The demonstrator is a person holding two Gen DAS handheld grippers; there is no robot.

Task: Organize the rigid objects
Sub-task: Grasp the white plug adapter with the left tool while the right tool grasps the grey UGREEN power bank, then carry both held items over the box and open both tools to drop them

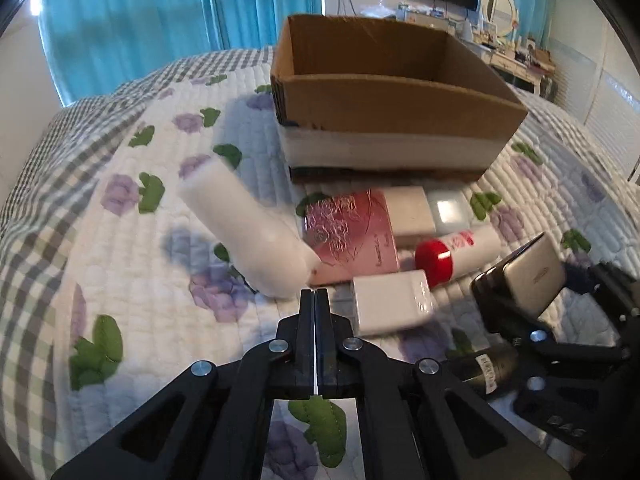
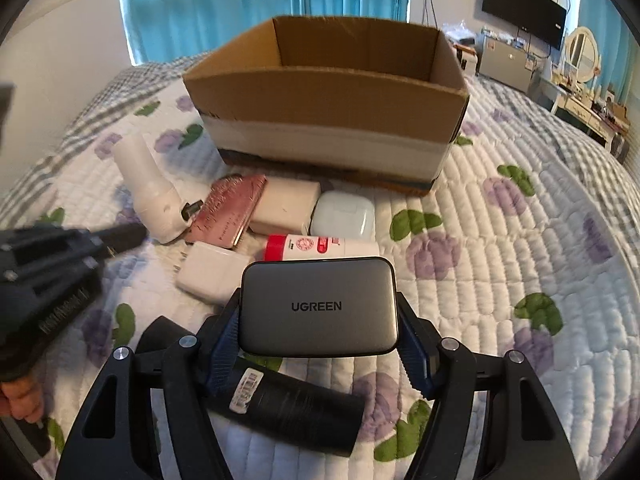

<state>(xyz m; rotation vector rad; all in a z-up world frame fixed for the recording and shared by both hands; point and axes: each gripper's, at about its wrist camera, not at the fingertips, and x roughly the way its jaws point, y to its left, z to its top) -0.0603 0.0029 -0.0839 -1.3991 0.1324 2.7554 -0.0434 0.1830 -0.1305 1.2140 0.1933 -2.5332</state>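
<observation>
Low centre of the right wrist view, the right claw (image 2: 319, 312) clamps a smooth grey charger (image 2: 319, 306), long axis crosswise. The open cardboard box (image 2: 328, 92) lies straight ahead, upper centre, beyond the clutter on the quilted bed (image 2: 500, 280). The left claw (image 1: 315, 300) is pressed closed, empty, near a white tube (image 1: 244, 232).

Teal curtains (image 2: 224, 4) are lit by daylight across the upper frame. A black television (image 2: 524, 8) is mounted upper right, above a cluttered dresser (image 2: 592, 108). A floral quilted bed (image 2: 520, 240) fills the foreground.
</observation>
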